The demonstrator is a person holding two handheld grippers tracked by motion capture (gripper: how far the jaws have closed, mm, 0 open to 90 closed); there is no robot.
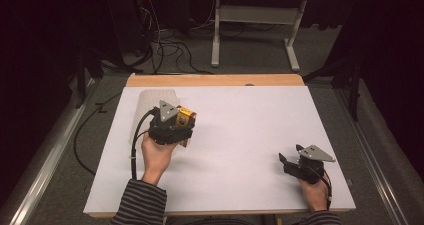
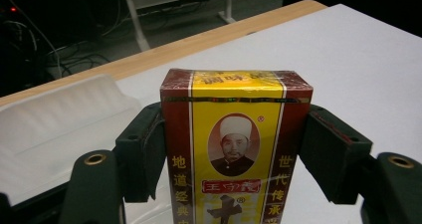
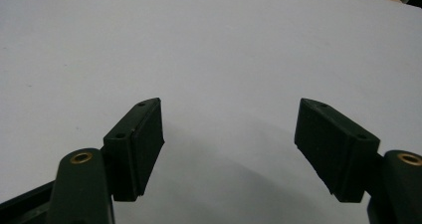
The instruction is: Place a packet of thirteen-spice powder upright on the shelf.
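Observation:
A red and yellow box (image 2: 235, 149) with Chinese writing and a small portrait stands between the jaws of my left gripper (image 2: 231, 154), which is shut on its two sides. In the high view that left gripper (image 1: 176, 122) holds the box (image 1: 186, 119) over the left part of the white table top (image 1: 240, 135), next to a translucent white container (image 1: 150, 102). My right gripper (image 1: 289, 157) rests low near the table's front right corner. Its jaws stand wide apart with nothing between them, over bare white surface (image 3: 229, 59).
The translucent container (image 2: 54, 129) lies just behind and left of the held box. A wooden strip (image 1: 215, 80) edges the table's far side. Beyond it are cables (image 1: 165, 45) on the floor and the legs of another white table (image 1: 252, 30).

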